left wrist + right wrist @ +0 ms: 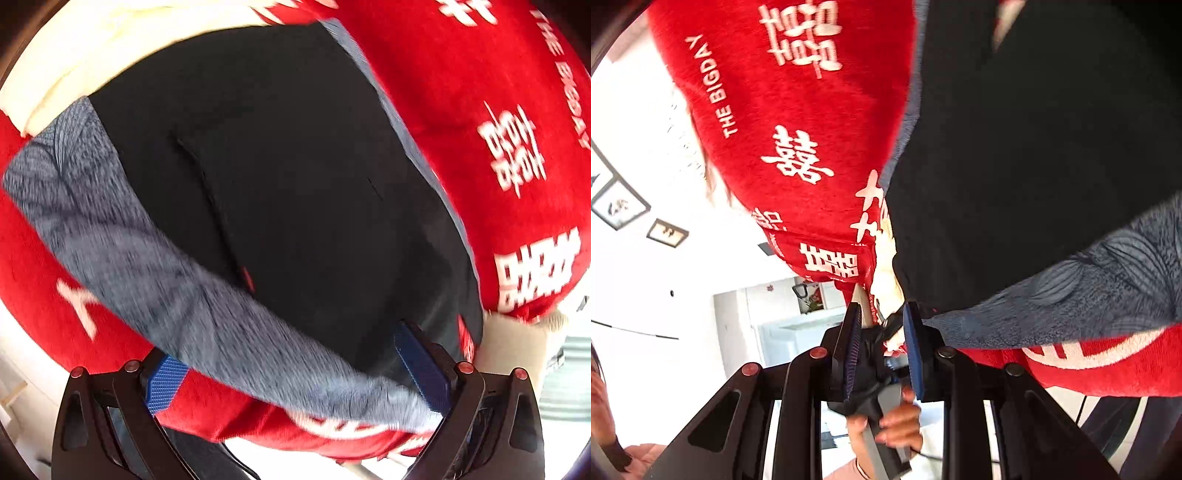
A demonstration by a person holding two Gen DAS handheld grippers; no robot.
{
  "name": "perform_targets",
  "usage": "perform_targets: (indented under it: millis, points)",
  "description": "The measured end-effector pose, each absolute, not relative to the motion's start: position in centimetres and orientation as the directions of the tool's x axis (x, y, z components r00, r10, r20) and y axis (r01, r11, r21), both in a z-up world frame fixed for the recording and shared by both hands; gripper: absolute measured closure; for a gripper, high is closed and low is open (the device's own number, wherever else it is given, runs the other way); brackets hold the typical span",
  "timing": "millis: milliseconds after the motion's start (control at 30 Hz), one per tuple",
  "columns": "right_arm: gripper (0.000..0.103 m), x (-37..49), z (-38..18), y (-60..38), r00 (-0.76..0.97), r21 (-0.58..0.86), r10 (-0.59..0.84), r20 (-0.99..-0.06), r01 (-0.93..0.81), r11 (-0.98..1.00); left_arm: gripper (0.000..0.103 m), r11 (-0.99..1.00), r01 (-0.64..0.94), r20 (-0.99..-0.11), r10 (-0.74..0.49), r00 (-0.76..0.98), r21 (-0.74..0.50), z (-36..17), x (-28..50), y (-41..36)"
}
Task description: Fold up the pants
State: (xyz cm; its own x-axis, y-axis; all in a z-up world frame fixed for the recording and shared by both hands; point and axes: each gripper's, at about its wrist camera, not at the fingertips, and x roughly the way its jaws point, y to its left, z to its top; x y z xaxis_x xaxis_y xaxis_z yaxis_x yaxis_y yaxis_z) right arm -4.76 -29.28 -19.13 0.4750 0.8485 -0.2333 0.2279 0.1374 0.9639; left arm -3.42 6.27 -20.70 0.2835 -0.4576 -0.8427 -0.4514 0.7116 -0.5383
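Pants (pixel 280 177) lie on grey cloth (pixel 110 236) over red blanket (pixel 480 92); L fingers (pixel 166 384) wide apart, R fingers (pixel 849 354) part-open, both empty.

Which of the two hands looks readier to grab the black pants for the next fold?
Probably the left. The left gripper has its jaws wide open, facing the black pants and grey fabric. The right gripper has narrower jaws, at the pants' edge.
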Motion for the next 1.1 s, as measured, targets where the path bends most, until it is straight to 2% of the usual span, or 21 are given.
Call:
perform_targets:
  millis: [33,100,133,167,233,300,333,433,533,600,633,667,733,767,933,1100]
  points:
    - [0.075,-4.9,-19.1,-29.4,0.461,0.953,0.843,-0.278,0.244,0.180,0.002,0.704,-0.462,-0.842,-0.455,0.291,-0.540,-20.9,-3.3,6.7]
    - [0.046,-5.3,-19.8,-29.4,0.422,0.927,0.839,-0.343,0.299,0.228,0.002,0.710,-0.459,-0.846,-0.446,0.294,-0.534,-20.8,-2.8,6.8]
    - [0.024,-6.3,-20.6,-29.7,0.403,0.905,0.834,-0.378,0.352,0.240,0.004,0.725,-0.443,-0.850,-0.440,0.292,-0.527,-20.6,-2.6,6.6]
    - [0.022,-7.2,-21.1,-30.1,0.402,0.889,0.822,-0.403,0.385,0.248,0.010,0.748,-0.422,-0.858,-0.427,0.284,-0.512,-20.4,-2.3,6.4]
    - [0.022,-9.1,-22.5,-30.9,0.404,0.869,0.811,-0.423,0.434,0.237,0.011,0.770,-0.395,-0.864,-0.422,0.275,-0.502,-20.1,-1.8,6.1]
    - [0.022,-10.2,-23.7,-31.5,0.426,0.862,0.800,-0.423,0.462,0.210,0.024,0.779,-0.386,-0.868,-0.415,0.274,-0.494,-19.7,-1.5,6.2]
    - [0.024,-10.4,-24.4,-31.9,0.440,0.862,0.795,-0.417,0.468,0.193,0.025,0.781,-0.383,-0.869,-0.416,0.269,-0.493,-19.5,-1.4,6.2]
    - [0.029,-9.9,-25.3,-32.1,0.476,0.881,0.789,-0.388,0.442,0.167,0.039,0.768,-0.388,-0.859,-0.433,0.272,-0.510,-19.0,-1.4,6.9]
    - [0.033,-9.3,-25.8,-32.1,0.512,0.899,0.785,-0.349,0.418,0.127,0.040,0.778,-0.380,-0.865,-0.434,0.251,-0.501,-19.0,-1.5,7.2]
    - [0.043,-8.7,-26.3,-31.9,0.519,0.899,0.783,-0.343,0.423,0.113,0.041,0.812,-0.359,-0.887,-0.405,0.220,-0.460,-19.6,-1.5,6.6]
    - [0.056,-8.6,-26.4,-31.7,0.521,0.897,0.782,-0.342,0.429,0.106,0.041,0.829,-0.351,-0.900,-0.386,0.205,-0.435,-20.0,-1.5,6.2]
    - [0.076,-8.3,-26.3,-31.6,0.521,0.891,0.778,-0.352,0.442,0.107,0.050,0.842,-0.352,-0.911,-0.365,0.191,-0.410,-20.4,-1.5,6.0]
    - [0.097,-8.6,-26.0,-32.0,0.508,0.871,0.766,-0.394,0.472,0.136,0.064,0.852,-0.358,-0.923,-0.332,0.193,-0.382,-20.2,-1.6,6.1]
    - [0.097,-8.4,-25.4,-32.1,0.496,0.865,0.763,-0.415,0.475,0.162,0.079,0.846,-0.364,-0.920,-0.335,0.204,-0.389,-19.9,-1.9,6.3]
    - [0.097,-6.2,-19.5,-32.2,0.435,0.868,0.758,-0.486,0.345,0.358,0.082,0.838,-0.339,-0.898,-0.352,0.265,-0.429,-16.0,-2.0,6.6]
    - [0.097,-2.0,-14.1,-33.5,0.435,0.874,0.758,-0.486,0.230,0.429,0.082,0.857,-0.272,-0.885,-0.356,0.302,-0.437,-11.9,1.2,5.1]
